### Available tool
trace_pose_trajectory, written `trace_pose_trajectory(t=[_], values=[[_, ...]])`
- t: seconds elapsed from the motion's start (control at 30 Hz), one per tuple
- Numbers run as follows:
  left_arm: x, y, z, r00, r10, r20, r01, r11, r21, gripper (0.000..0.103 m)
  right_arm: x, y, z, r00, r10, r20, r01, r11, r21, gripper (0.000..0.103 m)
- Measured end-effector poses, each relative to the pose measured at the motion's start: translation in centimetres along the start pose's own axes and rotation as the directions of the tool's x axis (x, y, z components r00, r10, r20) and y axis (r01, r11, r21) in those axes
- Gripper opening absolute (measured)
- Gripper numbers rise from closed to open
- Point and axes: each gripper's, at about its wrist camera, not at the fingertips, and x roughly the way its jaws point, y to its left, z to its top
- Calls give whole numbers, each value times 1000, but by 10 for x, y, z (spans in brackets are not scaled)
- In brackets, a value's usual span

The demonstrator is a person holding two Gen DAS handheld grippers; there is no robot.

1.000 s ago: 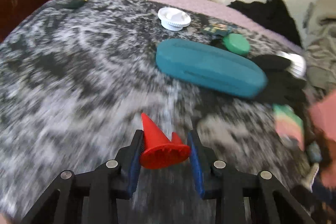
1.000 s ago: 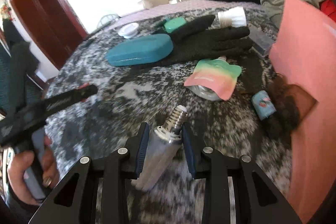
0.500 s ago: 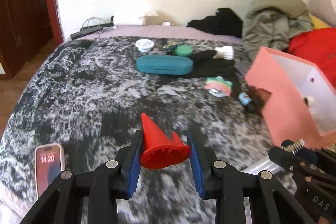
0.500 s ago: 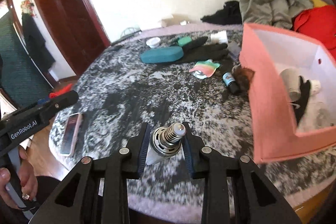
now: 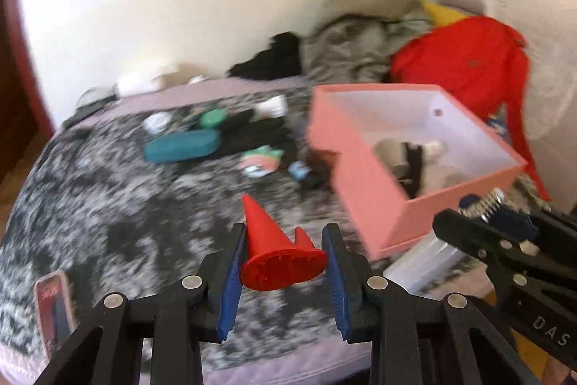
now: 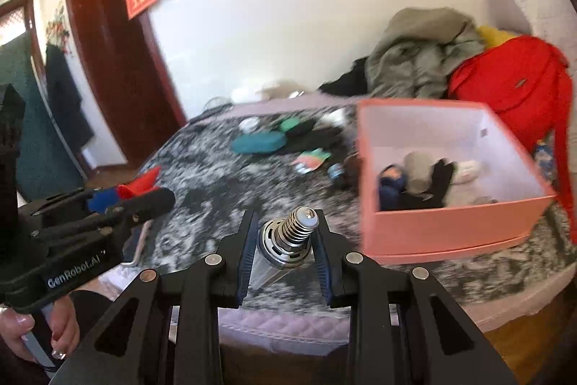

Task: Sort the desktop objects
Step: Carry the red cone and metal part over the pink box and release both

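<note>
My left gripper is shut on a red plastic cone piece, held above the front of the grey mottled bed cover. My right gripper is shut on a light bulb, screw base pointing forward; it also shows in the left wrist view at the right. The open pink box stands ahead to the right, with a black glove and other items inside. A teal case, a black glove and a pastel pouch lie farther back.
A phone lies at the cover's front left. A pile of grey, black and red clothes sits behind the box. A dark red door stands at the left. A small blue bottle lies by the box.
Both grippers have pulled back and risen from the cover, each keeping its object. The view has swung right, so the pink box is now closer ahead.
</note>
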Motion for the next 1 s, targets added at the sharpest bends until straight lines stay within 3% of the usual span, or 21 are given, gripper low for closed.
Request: trace_pose_trajectory(t=[0.17, 0.33, 0.47, 0.63, 0.67, 0.7, 0.73, 0.77, 0.83, 1.0], values=[[17, -54, 30, 998, -69, 5, 69, 994, 85, 35, -38, -49, 12, 991, -106, 85, 103, 994, 33, 32], [40, -107, 71, 990, -138, 30, 131, 976, 172, 35, -62, -108, 34, 966, -214, 144, 204, 975, 85, 32], [72, -138, 107, 983, -178, 35, 167, 964, 205, 35, -63, -148, 60, 945, -281, 170, 263, 958, 117, 32], [131, -151, 142, 977, -212, -10, 211, 963, 168, 37, -39, -190, 95, 926, -335, 176, 313, 939, 142, 32], [145, -152, 147, 975, -219, -32, 222, 962, 157, 42, -30, -197, 102, 924, -342, 171, 320, 937, 141, 32], [160, -152, 152, 973, -226, -55, 232, 962, 145, 63, -15, -205, 109, 926, -345, 153, 326, 935, 138, 33], [173, -149, 155, 974, -218, -65, 224, 967, 118, 74, 2, -213, 115, 930, -347, 125, 329, 933, 144, 39], [184, -144, 157, 976, -205, -72, 211, 973, 89, 77, 17, -225, 119, 928, -363, 85, 345, 922, 175, 52], [195, -132, 157, 974, -212, -82, 217, 975, 50, 83, 38, -243, 122, 922, -386, 38, 367, 900, 236, 85], [203, -99, 144, 982, -160, -98, 162, 987, 4, 86, 58, -256, 119, 929, -369, 21, 350, 895, 276, 88]])
